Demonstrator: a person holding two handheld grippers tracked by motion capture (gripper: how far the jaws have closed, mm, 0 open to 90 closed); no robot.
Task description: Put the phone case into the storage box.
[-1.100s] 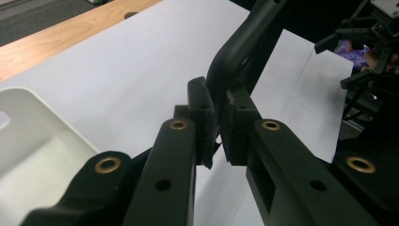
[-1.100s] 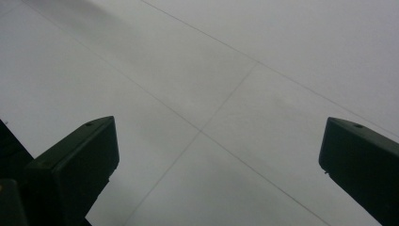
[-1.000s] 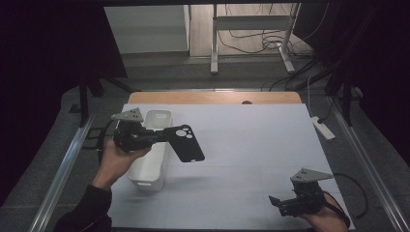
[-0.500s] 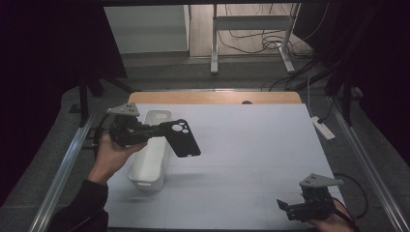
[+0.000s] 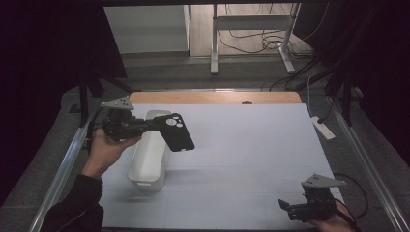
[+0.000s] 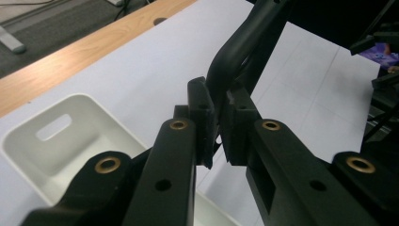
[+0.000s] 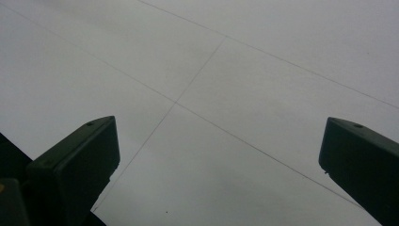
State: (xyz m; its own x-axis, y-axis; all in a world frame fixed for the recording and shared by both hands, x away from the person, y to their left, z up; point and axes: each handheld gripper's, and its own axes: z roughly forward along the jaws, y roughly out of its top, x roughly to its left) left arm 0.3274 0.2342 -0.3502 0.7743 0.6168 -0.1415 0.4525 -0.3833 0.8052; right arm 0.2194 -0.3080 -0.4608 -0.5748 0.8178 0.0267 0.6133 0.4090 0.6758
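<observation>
My left hand-held gripper (image 5: 153,124) was clamped on the edge of one black phone case (image 5: 177,132), holding it in the air just above the single white bin (image 5: 148,159). My right hand-held gripper (image 5: 285,207) sat with jaws wide apart and nothing between them, low over the near right corner. The bench (image 5: 251,145) wore a white sheet; cables trailed across the floor beyond.

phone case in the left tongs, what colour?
Black, with round camera cutouts; the phone case shows best in the high view, above the white bin.
</observation>
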